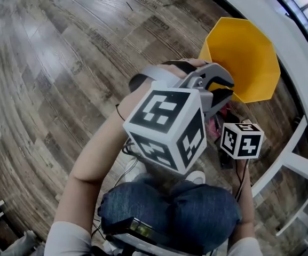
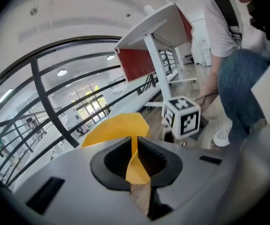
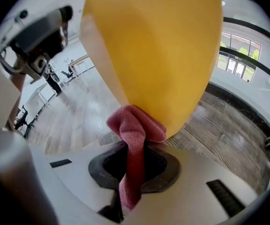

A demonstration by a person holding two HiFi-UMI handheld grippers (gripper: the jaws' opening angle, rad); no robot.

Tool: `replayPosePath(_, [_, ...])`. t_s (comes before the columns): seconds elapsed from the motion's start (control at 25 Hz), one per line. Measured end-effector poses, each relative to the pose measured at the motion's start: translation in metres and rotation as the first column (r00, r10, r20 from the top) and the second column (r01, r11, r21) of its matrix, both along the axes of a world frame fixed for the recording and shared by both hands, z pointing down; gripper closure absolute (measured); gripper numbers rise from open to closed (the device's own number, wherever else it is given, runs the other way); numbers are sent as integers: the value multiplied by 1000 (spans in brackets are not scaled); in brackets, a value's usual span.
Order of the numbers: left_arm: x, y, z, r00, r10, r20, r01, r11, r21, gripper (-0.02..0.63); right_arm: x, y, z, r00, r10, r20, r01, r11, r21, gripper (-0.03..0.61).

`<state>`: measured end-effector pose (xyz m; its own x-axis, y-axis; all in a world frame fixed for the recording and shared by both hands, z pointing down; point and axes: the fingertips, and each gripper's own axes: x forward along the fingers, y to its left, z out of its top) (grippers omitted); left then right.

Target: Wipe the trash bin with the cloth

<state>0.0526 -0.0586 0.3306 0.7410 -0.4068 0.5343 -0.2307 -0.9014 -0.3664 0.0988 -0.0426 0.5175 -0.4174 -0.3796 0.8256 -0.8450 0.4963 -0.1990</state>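
**Over the wooden floor (image 1: 63, 63): trash bin (image 1: 244, 57) being pinched and wiped**

Near the person's knees, the yellow trash bin is pointing its mouth up toward the person, its long axis running steeply down to the narrower base. The left gripper (image 2: 137, 161) is pinching the bin's rim between nearly closed jaws. The right gripper (image 3: 134, 158) is clamping the pink cloth (image 3: 135, 125), pressing it against the bin's outer wall.

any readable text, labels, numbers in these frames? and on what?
None legible.
Faint dark stamps on planks of the wooden floor: too blurred to read.
Square patterns only, no letters: left gripper's marker cube, right gripper's marker cube.
No print visible: trash bin, cloth.
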Motion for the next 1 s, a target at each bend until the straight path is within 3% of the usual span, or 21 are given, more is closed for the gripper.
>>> replayPosePath(0.08, [-19,-7,10,997,31,77,-28,999,-40,579,-3,5,-30,998,-7,59,6,1000,20,528])
replayPosePath(0.2, [-36,-18,19,992,60,113,-50,995,-91,486,-9,10,-65,994,-22,106,16,998,54,528])
replayPosePath(0.36, [-37,-32,30,981,59,184,-52,998,-41,479,-12,8,-96,991,-3,133,-12,994,109,528])
replayPosePath(0.6, [-30,-29,29,984,60,170,-59,998,-9,480,-5,-1,-105,986,59,156,-79,989,127,528])
replayPosePath(1.0, [8,-10,27,987,88,132,-89,996,3,545,13,-12,-75,991,105,79,-112,990,91,528])
